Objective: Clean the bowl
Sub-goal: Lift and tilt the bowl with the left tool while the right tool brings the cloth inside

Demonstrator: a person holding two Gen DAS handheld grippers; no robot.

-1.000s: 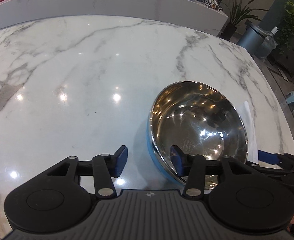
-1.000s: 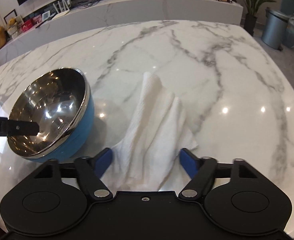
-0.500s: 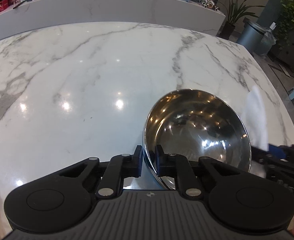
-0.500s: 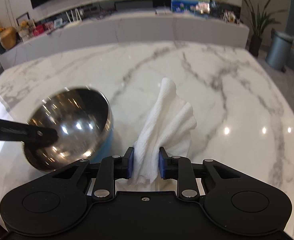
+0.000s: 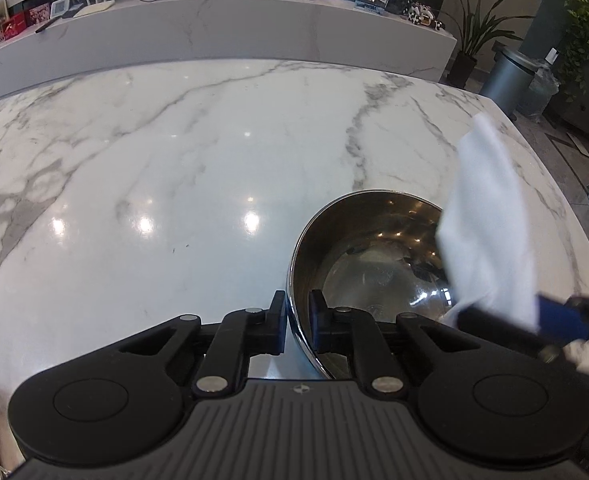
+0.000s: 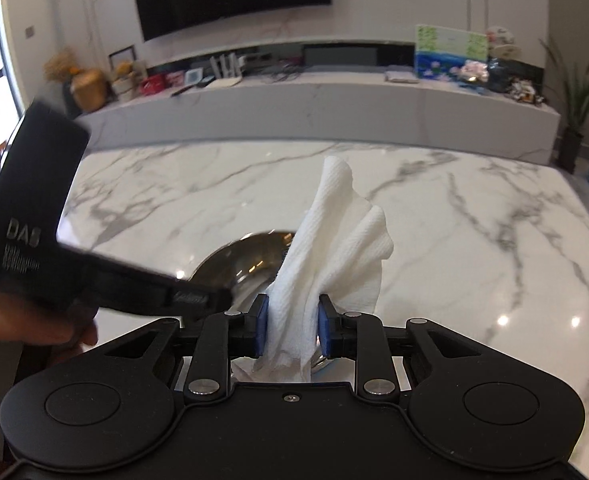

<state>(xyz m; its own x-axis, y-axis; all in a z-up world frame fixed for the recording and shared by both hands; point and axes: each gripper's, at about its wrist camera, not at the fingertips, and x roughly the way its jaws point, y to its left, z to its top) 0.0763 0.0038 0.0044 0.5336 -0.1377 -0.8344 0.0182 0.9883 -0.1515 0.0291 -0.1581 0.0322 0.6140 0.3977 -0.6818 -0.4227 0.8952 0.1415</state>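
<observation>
A shiny steel bowl [image 5: 374, 256] with a blue outside is held tilted above the marble table [image 5: 174, 152]. My left gripper [image 5: 297, 322] is shut on its near rim, one finger inside and one outside. A white paper towel [image 6: 334, 248] stands up from my right gripper [image 6: 290, 330], which is shut on it. In the left wrist view the paper towel [image 5: 490, 232] hangs over the bowl's right edge. In the right wrist view the bowl [image 6: 246, 264] shows just behind the towel, partly hidden by the left gripper's black body [image 6: 54, 232].
A person's hand [image 6: 22, 320] holds the left gripper at the left edge. A long marble counter [image 5: 214, 36] with small items runs behind the table. A grey bin [image 5: 510, 76] and potted plants [image 5: 474, 32] stand on the floor to the right.
My left gripper closed on the bowl's rim and lifted it. My right gripper closed on the paper towel, raised it off the table and brought it over to the bowl.
</observation>
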